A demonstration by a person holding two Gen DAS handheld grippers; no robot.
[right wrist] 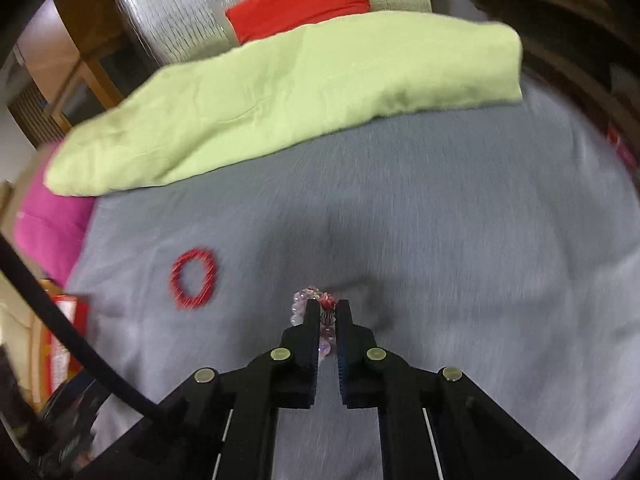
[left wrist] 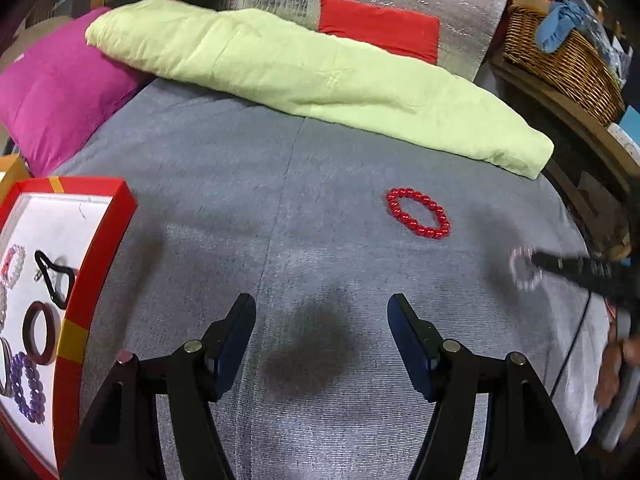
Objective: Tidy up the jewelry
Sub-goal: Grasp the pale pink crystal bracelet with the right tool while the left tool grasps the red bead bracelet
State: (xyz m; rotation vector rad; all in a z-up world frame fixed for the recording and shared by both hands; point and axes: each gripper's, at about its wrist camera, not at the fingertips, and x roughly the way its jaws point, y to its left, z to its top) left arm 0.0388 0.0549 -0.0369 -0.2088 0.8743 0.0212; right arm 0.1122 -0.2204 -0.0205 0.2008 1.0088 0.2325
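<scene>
Left hand-held gripper [left wrist: 322,316] hovers low over the grey fabric bed cover [left wrist: 248,200], jaws spread wide w/ nothing between them; dark shadow on the cloth just beyond its tips. Near left, touching the frame edge, sits a red-rimmed shallow cardboard box w/ white lining [left wrist: 100,264]. Inside it: purple round-bead bracelet [left wrist: 26,384] nearest, dark maroon bangle ring [left wrist: 38,330] just beyond, black carabiner-shaped clip [left wrist: 54,278] farther, pale pink-white bead bracelet [left wrist: 12,266] at the left side.

Right hand-held gripper [right wrist: 326,308] is clenched on a clear-pink crystal bead bracelet w/ a red charm [right wrist: 306,296]; beads stick out past and left of the tips, held above the bed cover, on the right side of the bed. In the left wrist view that bracelet shows only as a blurred pale ring at the gripper tip, far right.

Mid-distance, a red glossy round-bead bracelet [left wrist: 418,213] lies flat on the cover, well apart from the box, left of the right gripper.

Farther: long pale-green folded quilt [left wrist: 304,80] across the bed, magenta pillow [left wrist: 56,96] at far left, silver foil-covered cushion w/ red square patch [left wrist: 378,26] behind, woven wicker basket [left wrist: 568,60] far right.
</scene>
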